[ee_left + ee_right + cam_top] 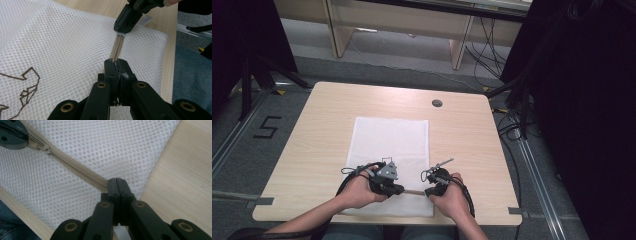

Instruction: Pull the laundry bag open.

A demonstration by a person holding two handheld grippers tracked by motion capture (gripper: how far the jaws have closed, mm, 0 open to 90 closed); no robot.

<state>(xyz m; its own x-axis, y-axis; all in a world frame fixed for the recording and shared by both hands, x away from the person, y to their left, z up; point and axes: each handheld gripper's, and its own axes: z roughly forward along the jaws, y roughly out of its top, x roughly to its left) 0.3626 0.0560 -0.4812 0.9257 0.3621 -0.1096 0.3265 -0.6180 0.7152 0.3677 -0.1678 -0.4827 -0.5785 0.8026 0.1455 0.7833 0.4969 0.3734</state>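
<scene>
A white mesh bag (392, 140) lies flat on the wooden table (322, 125), its beige zipper (414, 192) running along the near edge. My left gripper (401, 190) is shut on the zipper (118, 45), pinching it at the jaw tips (115, 63). The slider (47, 150) sits just in front of that left gripper (25, 137). Facing it, my right gripper (428, 192) is shut on the zipper's end (116, 181) at the bag's corner, also seen ahead in the left gripper view (122, 31). The zipper (75, 167) stretches straight between the two grippers.
A brown stitched mark (27, 85) is on the mesh to the left. A round cable hole (437, 103) lies in the table's far right part. Bare wood flanks the bag on both sides. The table's front edge (387, 219) is just behind the hands.
</scene>
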